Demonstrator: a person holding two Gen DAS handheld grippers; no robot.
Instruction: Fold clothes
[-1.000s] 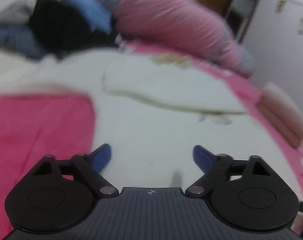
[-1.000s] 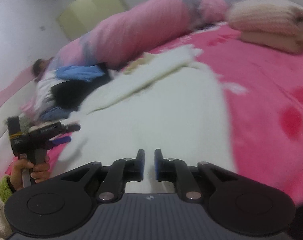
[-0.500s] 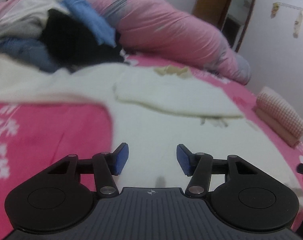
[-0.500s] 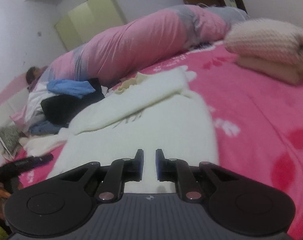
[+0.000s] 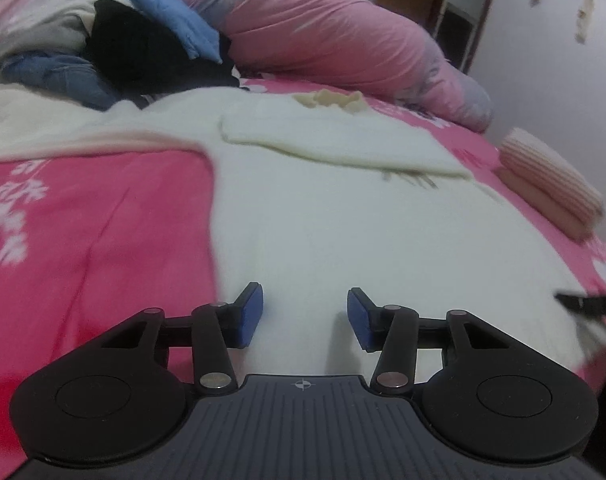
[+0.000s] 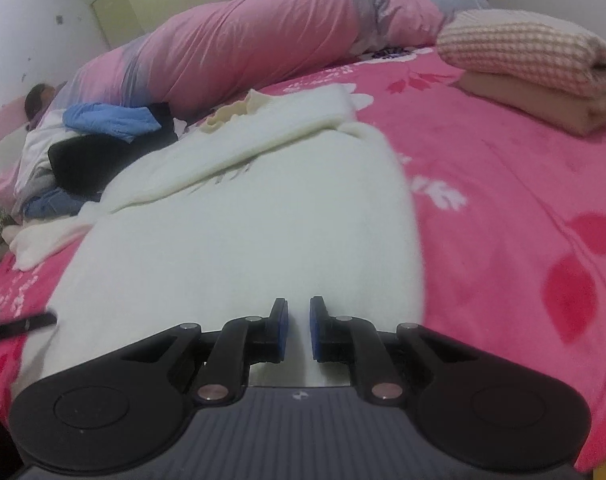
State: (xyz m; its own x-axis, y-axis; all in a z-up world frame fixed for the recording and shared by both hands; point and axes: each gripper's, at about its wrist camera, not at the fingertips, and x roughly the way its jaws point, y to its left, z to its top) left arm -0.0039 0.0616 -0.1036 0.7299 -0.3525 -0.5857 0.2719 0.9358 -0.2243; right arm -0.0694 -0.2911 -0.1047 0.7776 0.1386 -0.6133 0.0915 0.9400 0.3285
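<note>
A white fleecy garment point(image 5: 343, 220) lies spread on the pink bed, one sleeve point(image 5: 335, 140) folded across its upper part. My left gripper point(image 5: 305, 316) is open over the garment's near hem, close to its left edge, with cloth showing between the blue pads. In the right wrist view the same garment point(image 6: 243, 240) fills the middle. My right gripper point(image 6: 299, 332) sits at the near hem by the right edge, jaws almost together with white cloth in the slim gap. A blurred tip of the other gripper point(image 5: 587, 304) shows at the far right of the left wrist view.
A heap of blue, black and white clothes point(image 5: 123, 40) lies at the far left of the bed. A long pink rolled duvet point(image 6: 243, 40) runs along the back. A folded pink checked stack point(image 6: 535, 64) sits far right. Flowered pink bedspread point(image 5: 83, 240) flanks the garment.
My left jaws have narrowed from wide apart as the gripper settled over the near hem. The right gripper kept its slim gap and shifted slightly along the hem.
</note>
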